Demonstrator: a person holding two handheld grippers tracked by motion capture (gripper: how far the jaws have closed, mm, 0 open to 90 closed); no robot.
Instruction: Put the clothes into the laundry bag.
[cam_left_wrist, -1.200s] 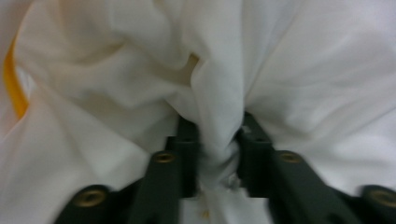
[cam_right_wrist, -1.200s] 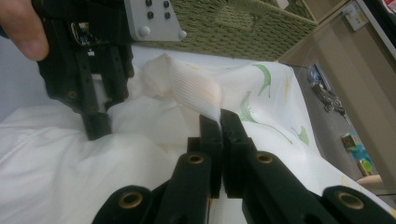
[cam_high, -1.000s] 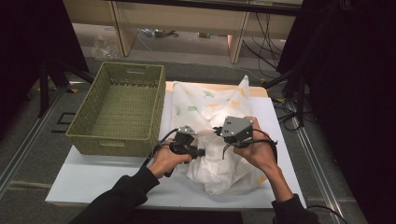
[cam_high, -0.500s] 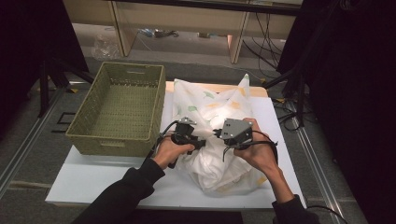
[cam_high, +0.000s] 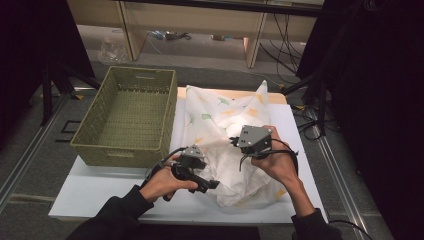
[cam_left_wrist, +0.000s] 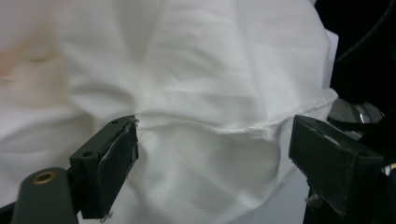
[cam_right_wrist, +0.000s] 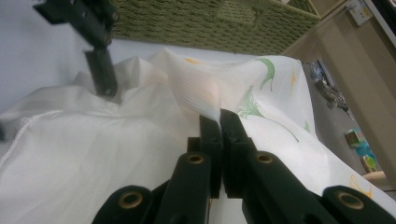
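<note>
A white cloth (cam_high: 225, 120) printed with green and orange leaves lies crumpled on the white table (cam_high: 100, 192). My left gripper (cam_high: 206, 185) lies at the cloth's near left edge. Its jaws have just been opening, and in the left gripper view the left gripper (cam_left_wrist: 215, 147) stands wide apart around a hemmed fold of cloth (cam_left_wrist: 196, 79) without pressing it. My right gripper (cam_high: 238, 148), with a grey plate on top, rests on the middle of the cloth. The right gripper (cam_right_wrist: 219, 123) is shut on a raised ridge of the cloth (cam_right_wrist: 196, 88).
A woven green basket (cam_high: 120, 152) stands empty at the table's left, touching the cloth's side; it also lines the top as the basket (cam_right_wrist: 210, 23) in the right gripper view. Shelving and cables lie on the floor beyond the table.
The left gripper has opened, let go of the cloth and drawn back toward the person. The cloth has sagged on that side. The right gripper has kept its place and its grip.
</note>
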